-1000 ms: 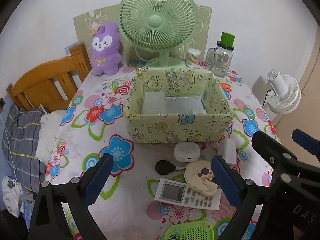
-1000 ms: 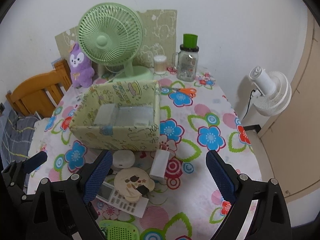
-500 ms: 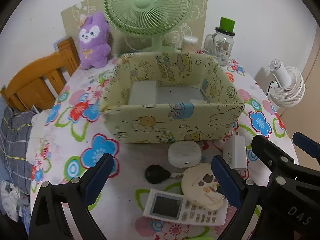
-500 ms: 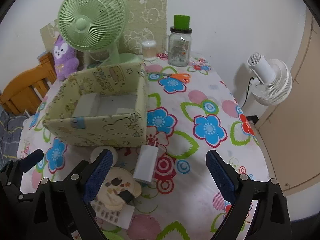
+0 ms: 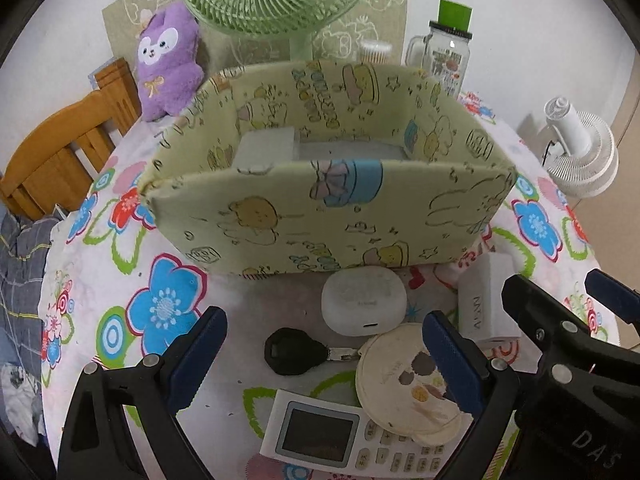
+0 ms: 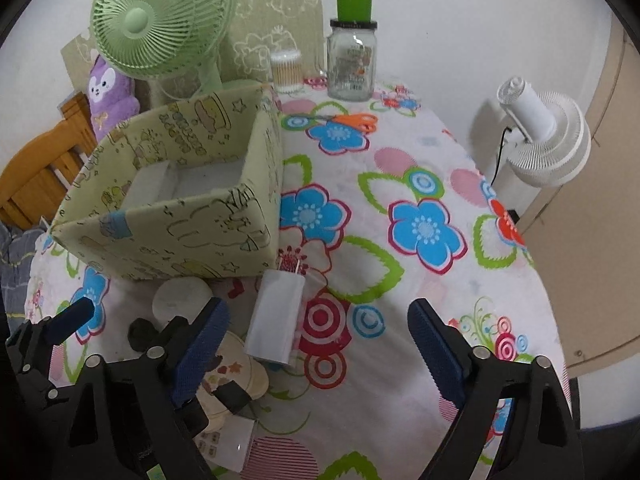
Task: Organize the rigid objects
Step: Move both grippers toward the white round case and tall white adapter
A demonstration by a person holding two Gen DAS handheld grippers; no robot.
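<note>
1. Both dropped closer to the clutter in front of the box (image 5: 328, 216).
2. Left gripper (image 5: 324, 344) spread, empty, over the key (image 5: 294, 352).
3. Right gripper (image 6: 318, 336) closing, not yet gripping the charger (image 6: 276, 316).

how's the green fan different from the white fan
The green fan stands on the table behind the fabric box, its round grille upright. The white fan sits off the table's right edge, lower, its head tipped back and seen from behind, with a black cable at its stem. The green one's grille looks larger. Both are small fans with round ribbed grilles.
</note>
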